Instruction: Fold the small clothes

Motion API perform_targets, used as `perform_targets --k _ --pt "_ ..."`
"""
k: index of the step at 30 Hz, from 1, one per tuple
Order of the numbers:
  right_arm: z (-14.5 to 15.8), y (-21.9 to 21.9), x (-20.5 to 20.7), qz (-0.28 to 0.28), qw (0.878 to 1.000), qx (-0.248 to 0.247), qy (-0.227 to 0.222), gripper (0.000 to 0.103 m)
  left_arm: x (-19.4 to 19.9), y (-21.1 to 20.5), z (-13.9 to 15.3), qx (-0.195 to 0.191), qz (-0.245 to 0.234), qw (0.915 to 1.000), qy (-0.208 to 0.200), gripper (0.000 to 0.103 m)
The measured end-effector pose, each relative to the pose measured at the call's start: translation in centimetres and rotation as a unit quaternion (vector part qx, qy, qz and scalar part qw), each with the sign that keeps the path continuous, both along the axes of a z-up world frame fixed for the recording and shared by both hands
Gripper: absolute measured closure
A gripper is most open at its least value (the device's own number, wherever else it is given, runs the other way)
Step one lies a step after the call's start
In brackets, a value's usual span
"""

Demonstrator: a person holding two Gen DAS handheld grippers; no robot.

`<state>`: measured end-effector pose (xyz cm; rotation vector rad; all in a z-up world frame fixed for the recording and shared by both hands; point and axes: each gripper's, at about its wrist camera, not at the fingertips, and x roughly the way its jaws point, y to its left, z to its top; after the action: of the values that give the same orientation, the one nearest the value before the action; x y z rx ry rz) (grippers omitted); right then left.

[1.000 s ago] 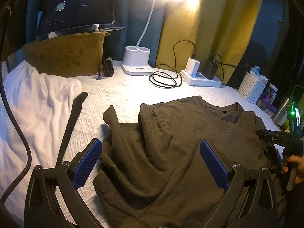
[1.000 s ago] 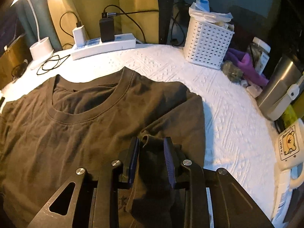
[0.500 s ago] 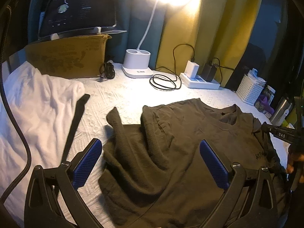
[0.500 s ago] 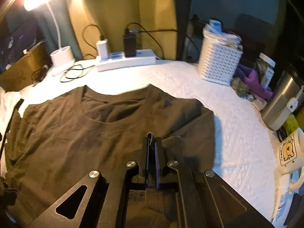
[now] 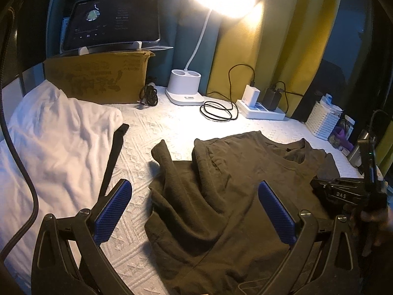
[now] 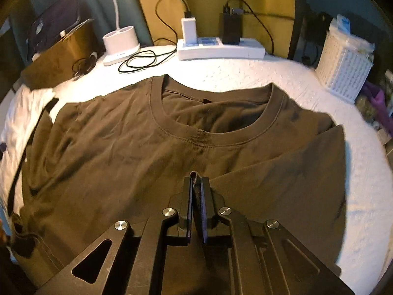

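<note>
A dark olive t-shirt (image 6: 110,147) lies front up on the white quilted surface (image 6: 368,184), collar toward the back. My right gripper (image 6: 195,184) pinches a raised fold of the shirt's right sleeve between its pads, over the chest just below the collar; its jaws are opening slightly, with the fabric still between them. The sleeve (image 6: 294,172) is drawn in over the body. In the left wrist view the shirt (image 5: 221,196) is rumpled at its left side. My left gripper (image 5: 194,196) hovers wide open above it, holding nothing. The right gripper (image 5: 319,189) shows at the right edge.
A white garment (image 5: 49,147) and a black strap (image 5: 113,157) lie to the left. Along the back stand a cardboard box (image 5: 98,78) with a tablet (image 5: 110,22), a lamp base (image 5: 185,89), a coiled cable (image 5: 218,110), a power strip (image 5: 260,110) and a white basket (image 5: 324,120).
My right gripper closed on the sleeve fold and carried it leftward over the shirt's chest, toward the collar's middle. My left gripper stayed open and drew back a little.
</note>
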<state>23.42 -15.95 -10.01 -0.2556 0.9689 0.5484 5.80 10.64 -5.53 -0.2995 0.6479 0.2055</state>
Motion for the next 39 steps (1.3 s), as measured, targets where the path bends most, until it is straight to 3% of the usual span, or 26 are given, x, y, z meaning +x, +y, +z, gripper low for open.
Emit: perform_targets --k 1,2,3,4,10,14,22,30,39 --pt "0.7 -0.4 -0.4 -0.003 1.0 -0.008 -0.014 0.086 0.0 -0.2 0.1 0.0 -0.002 1.0 0.001 0.002" --pt "1.1 -0.9 -0.6 -0.007 1.0 -0.013 -0.023 0.06 0.1 -0.5 0.2 0.001 -0.004 1.0 0.001 0.002" --pt "1.9 -1.6 -0.9 -0.013 0.999 -0.018 -0.036 0.013 0.1 -0.7 0.3 0.003 -0.007 1.0 0.001 0.002" --pt "2.8 -2.6 -1.4 -0.019 0.998 -0.017 -0.052 0.0 0.1 -1.0 0.5 0.006 -0.009 0.9999 0.0 0.002" --pt "4.4 -9.2 -2.9 -0.07 0.995 -0.02 -0.069 0.0 0.2 -2.7 1.3 0.016 -0.021 0.9997 -0.001 0.002" --pt "3.3 -12.0 -4.7 -0.071 0.997 0.009 -0.04 0.0 0.2 -3.6 1.5 0.021 -0.027 0.9994 0.002 0.001" --pt "-2.0 -10.4 -6.4 -0.043 0.994 0.069 0.07 0.0 -0.5 -4.1 0.8 0.028 -0.024 0.9991 0.022 0.001" --pt "-0.4 -7.7 -8.1 -0.003 0.995 0.082 0.053 0.0 -1.2 -0.8 0.4 0.038 0.017 0.9985 0.036 0.002" --pt "1.4 -9.8 -4.9 -0.055 0.995 0.082 0.02 0.0 3.1 2.9 -1.6 0.045 0.002 0.9966 0.07 0.002"
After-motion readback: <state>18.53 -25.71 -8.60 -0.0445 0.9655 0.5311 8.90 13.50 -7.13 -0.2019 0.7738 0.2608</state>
